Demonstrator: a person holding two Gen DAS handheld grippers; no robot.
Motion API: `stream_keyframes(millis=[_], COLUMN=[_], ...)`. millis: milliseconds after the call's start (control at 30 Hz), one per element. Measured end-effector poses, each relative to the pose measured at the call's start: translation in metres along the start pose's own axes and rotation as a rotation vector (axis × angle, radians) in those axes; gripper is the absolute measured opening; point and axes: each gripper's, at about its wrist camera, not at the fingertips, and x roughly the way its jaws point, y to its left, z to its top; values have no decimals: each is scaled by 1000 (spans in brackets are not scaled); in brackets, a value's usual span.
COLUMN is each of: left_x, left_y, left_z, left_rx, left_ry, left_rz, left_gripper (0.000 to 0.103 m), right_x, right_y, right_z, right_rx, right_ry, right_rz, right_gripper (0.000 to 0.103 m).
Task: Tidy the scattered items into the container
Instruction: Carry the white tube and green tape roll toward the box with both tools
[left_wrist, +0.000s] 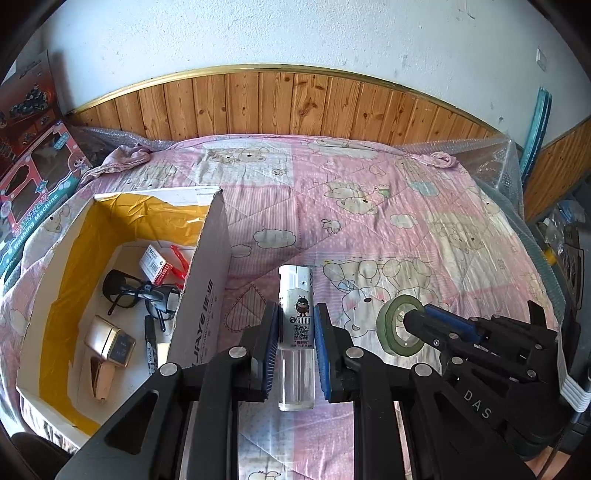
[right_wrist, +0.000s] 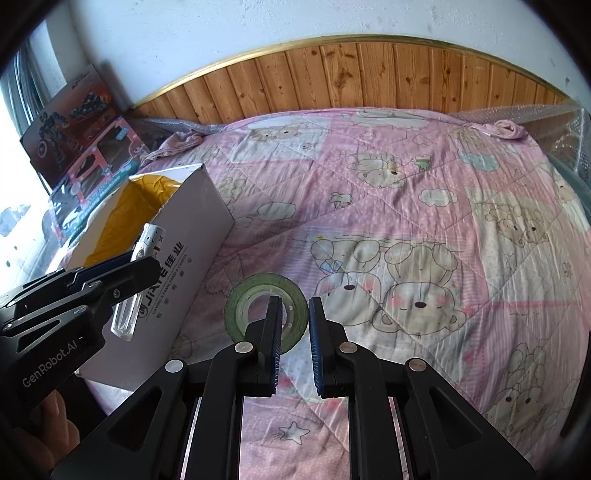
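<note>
The left gripper (left_wrist: 296, 343) clamps its ribbed blue pads on a slim clear-bodied lighter (left_wrist: 296, 332) with a silver cap, just beside the white cardboard box (left_wrist: 207, 280). The right gripper (right_wrist: 294, 332), jaws parted, straddles the rim of an upright green tape roll (right_wrist: 266, 314) on the quilted pink bedspread (right_wrist: 406, 206), below a wood-panelled wall (right_wrist: 369, 74).

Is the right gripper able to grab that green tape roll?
Probably yes. The right gripper is open, one finger already poking into the tape roll, its rim between the fingers, and nothing blocks it on the blanket.

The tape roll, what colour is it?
Green, with a pale inner core. The tape roll shows best in the right wrist view.
</note>
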Motion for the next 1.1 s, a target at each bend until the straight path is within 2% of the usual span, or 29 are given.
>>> stream_keyframes(millis=[600,1100], left_x=[-33,-45], left_y=[26,57], left_z=[-15,-25], left_rx=[-34,-84], left_ry=[-34,-39], left_rz=[-12,-19], left_gripper=[20,20], right_x=[-24,-30], right_y=[40,75], right_z=[-14,-14], right_rx=[-16,-54], right_ry=[-16,-20], right_rz=[41,69], right_gripper=[14,14])
